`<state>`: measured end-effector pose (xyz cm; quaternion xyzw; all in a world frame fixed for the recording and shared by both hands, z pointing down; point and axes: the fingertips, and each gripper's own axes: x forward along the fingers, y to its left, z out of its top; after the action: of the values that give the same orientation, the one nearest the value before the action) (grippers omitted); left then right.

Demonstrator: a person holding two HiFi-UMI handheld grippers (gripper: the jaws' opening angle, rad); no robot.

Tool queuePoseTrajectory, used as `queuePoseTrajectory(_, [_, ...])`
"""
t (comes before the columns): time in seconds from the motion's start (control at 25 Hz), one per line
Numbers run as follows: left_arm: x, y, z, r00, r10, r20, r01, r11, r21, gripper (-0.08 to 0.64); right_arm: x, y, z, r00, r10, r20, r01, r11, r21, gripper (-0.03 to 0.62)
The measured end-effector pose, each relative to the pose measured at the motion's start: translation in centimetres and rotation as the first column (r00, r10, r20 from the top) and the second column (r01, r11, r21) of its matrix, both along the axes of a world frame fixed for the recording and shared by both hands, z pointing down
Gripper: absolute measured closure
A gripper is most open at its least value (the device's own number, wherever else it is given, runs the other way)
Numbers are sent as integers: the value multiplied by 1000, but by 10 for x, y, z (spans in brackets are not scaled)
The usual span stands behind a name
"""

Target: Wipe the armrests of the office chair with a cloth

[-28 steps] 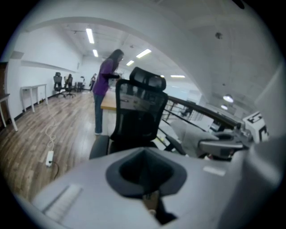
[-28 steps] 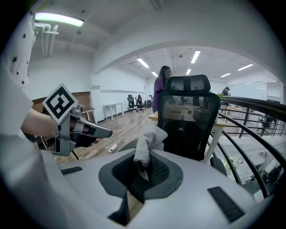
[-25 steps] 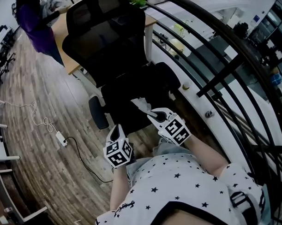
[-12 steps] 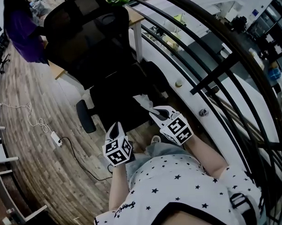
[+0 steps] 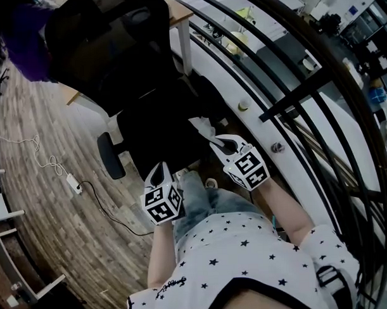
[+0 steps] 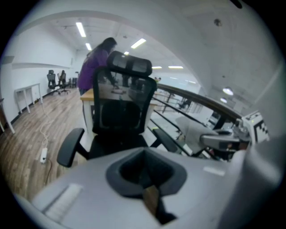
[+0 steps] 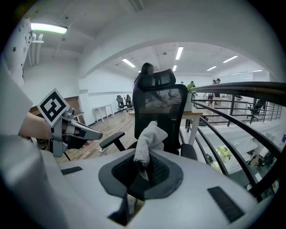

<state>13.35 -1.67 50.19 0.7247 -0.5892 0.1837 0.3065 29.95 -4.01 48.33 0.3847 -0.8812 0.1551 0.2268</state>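
Far left, the padded black left armrest (image 5: 110, 155) of the chair stands bare, well apart from both claws. The left claw (image 5: 157, 174) hangs near the person, its jaws closed on nothing. Ahead stands the black mesh-backed office chair (image 5: 148, 114). The right claw (image 5: 213, 142) pinches a crumpled white cloth (image 5: 202, 126), held in the air near the chair's right side and touching no armrest. The black right armrest (image 5: 209, 93) lies beyond it, beside the dark metal railing (image 5: 305, 90). The wiping seems not yet begun, so both armrests appear left to do
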Motion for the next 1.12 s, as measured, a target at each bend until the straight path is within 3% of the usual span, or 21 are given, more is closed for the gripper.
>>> queuePoseTrajectory(0.6, [21, -50, 18, 998, 54, -23, -55, 998, -32, 558, 22, -63, 12, 998, 23, -54, -23, 1000, 4, 560])
queuePoseTrajectory(1.12, [20, -102, 33, 996, 81, -40, -85, 993, -86, 558, 32, -173, 40, 989, 21, -145, -21, 1000, 4, 560])
